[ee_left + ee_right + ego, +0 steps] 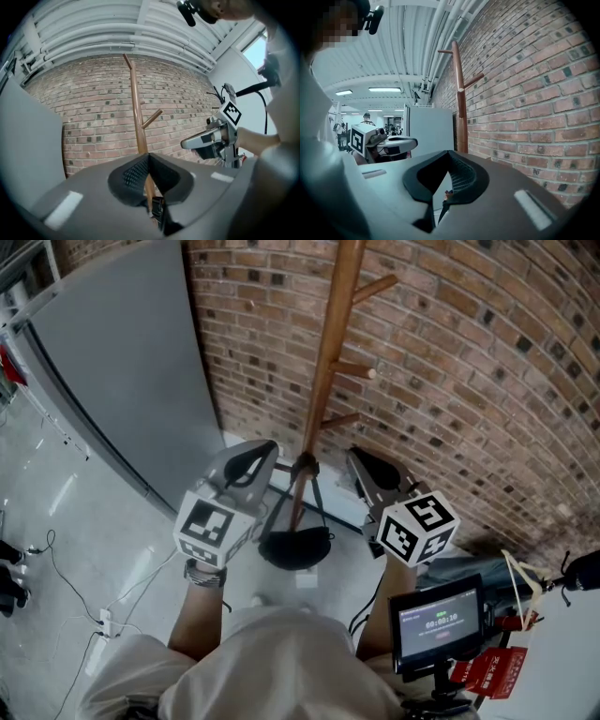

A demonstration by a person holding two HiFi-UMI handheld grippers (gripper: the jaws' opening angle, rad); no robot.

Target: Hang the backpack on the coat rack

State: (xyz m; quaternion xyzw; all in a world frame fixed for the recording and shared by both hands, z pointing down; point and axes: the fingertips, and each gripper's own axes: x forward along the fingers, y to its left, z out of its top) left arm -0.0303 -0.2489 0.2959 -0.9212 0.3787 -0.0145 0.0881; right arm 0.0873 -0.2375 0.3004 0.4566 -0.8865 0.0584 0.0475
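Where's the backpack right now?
In the head view the backpack hangs low at centre, between the left claw and the right claw, in front of the coat rack.

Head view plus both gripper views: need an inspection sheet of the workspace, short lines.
Surface: glossy pale floor; no table seen.
Job's things: black backpack hangs by its straps between the grippers, in front of the wooden coat rack; the upper pegs are bare.
Clutter: small screen and red tags at lower right.
Grippers: left gripper jaws together, pinching a backpack strap whose buckle shows just below; right gripper jaws together on another strap.
Cables: white cable trailing on the floor at left.
Surroundings: brick wall, grey panel, people far off in the right gripper view.
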